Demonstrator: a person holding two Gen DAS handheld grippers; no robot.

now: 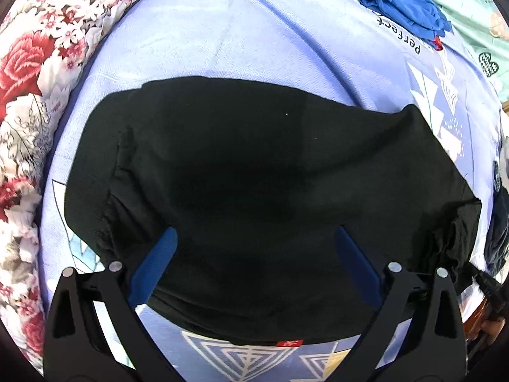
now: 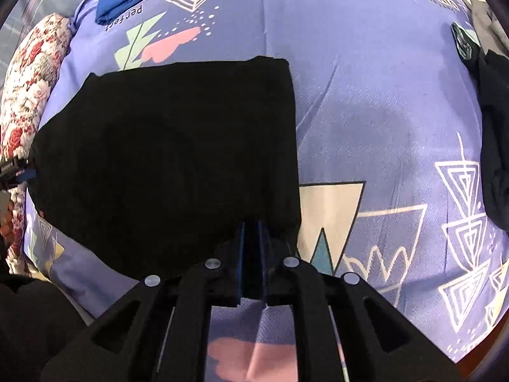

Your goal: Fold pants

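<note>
- The black pants (image 1: pixel 254 172) lie flat on the lilac patterned bedsheet (image 1: pixel 241 31), already doubled into a broad dark block with straight edges, so the fold looks well along, though a further fold may remain.
- The right gripper (image 2: pixel 251 232) has its blue pads nearly together at the block's near right corner; they appear to pinch the cloth edge there, probably to drag or lift that corner.
- The left gripper (image 1: pixel 254 267) stands wide, its fingers (image 1: pixel 156 261) straddling the near hem, holding nothing; it looks placed to take that edge.
- A small red label (image 1: pixel 289 343) marks the near hem.
- Well apart lie a blue garment (image 1: pixel 404 3), a floral quilt (image 1: pixel 28 95) along the sheet's side, and a dark garment (image 2: pixel 494 127).
</note>
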